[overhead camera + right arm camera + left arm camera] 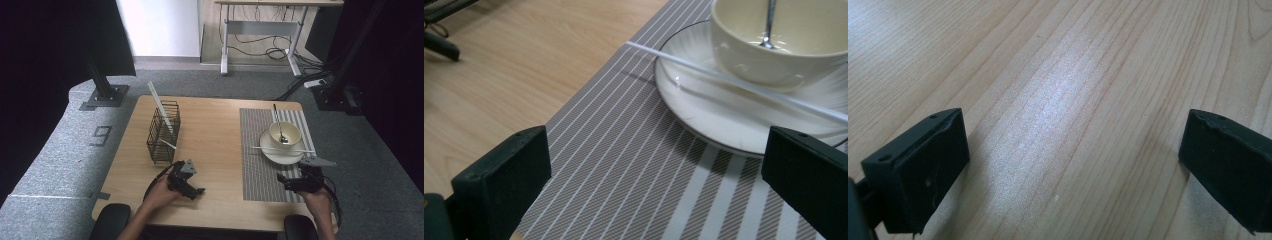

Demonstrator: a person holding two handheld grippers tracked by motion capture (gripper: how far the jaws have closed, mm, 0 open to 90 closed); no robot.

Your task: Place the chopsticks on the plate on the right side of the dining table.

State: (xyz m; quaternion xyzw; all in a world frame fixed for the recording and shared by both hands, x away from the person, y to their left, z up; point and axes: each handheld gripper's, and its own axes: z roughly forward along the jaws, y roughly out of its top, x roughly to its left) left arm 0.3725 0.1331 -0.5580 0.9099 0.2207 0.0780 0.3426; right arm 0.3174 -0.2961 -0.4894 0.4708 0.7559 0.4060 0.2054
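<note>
Forearms of the person enter from the near edge of the wooden table [215, 125], each hand carrying a gripper; the table itself is the largest item, light oak grain, standing on grey carpet. Next in size, a grey striped placemat [257, 165] covers the right part of the tabletop; a black wire basket [162, 132] stands upright on the left part, with one white straw leaning out of its top and another poking through its near side. On the placemat sits a white plate [272, 152]; a cream bowl [285, 132] rests on the plate with a metal spoon [278, 122] standing in it; a long white straw [282, 148] lies across the plate's near rim, just in front of the bowl, both ends overhanging.

Right gripper [290, 181] hovers low over the near part of the placemat, just short of the plate; its jaws stand wide apart with nothing between them, and in the right gripper view the straw [734, 82] lies ahead of them, untouched. Left gripper [192, 190] rests near the table's front edge, just in front of the basket; its jaws are likewise spread wide, with bare wood [1063, 120] between them.
</note>
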